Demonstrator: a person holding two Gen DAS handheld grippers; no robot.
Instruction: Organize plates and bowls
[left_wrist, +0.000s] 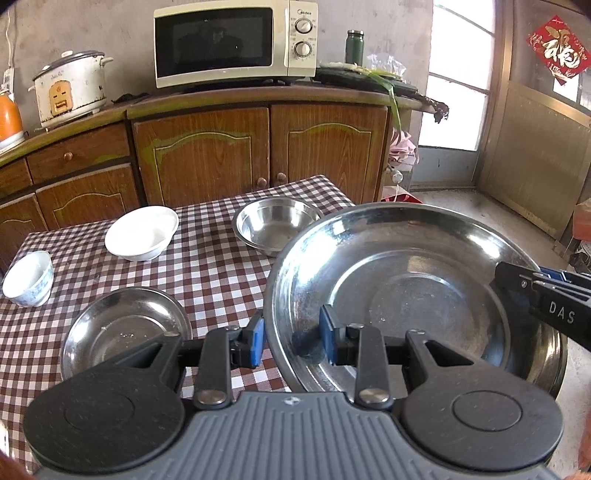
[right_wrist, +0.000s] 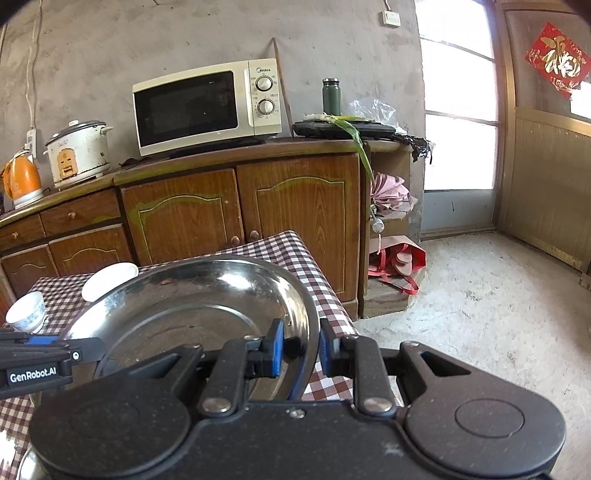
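Large steel plate held off the table at its right edge, its rim clamped by left gripper and right gripper. Risk: uneven lift tips it onto small steel plate near front edge.

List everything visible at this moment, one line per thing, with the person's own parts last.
large steel plate: 1, silver, held off the table at its right side, gripped at two rims
small steel plate: 1, silver, near table edge, left
steel bowl: 1, silver, far side of table
white bowl: 1, white, far left of centre
patterned bowl: 1, white and blue, left edge
table: 1, brown-white check cloth
microwave: 1, cream, on cabinet
rice cooker: 1, white, cabinet left
kettle: 1, orange, far left
flask: 1, green, right of microwave
cabinet: 1, brown wood
left gripper: fingers clamp the plate's near-left rim
right gripper: fingers clamp the right rim
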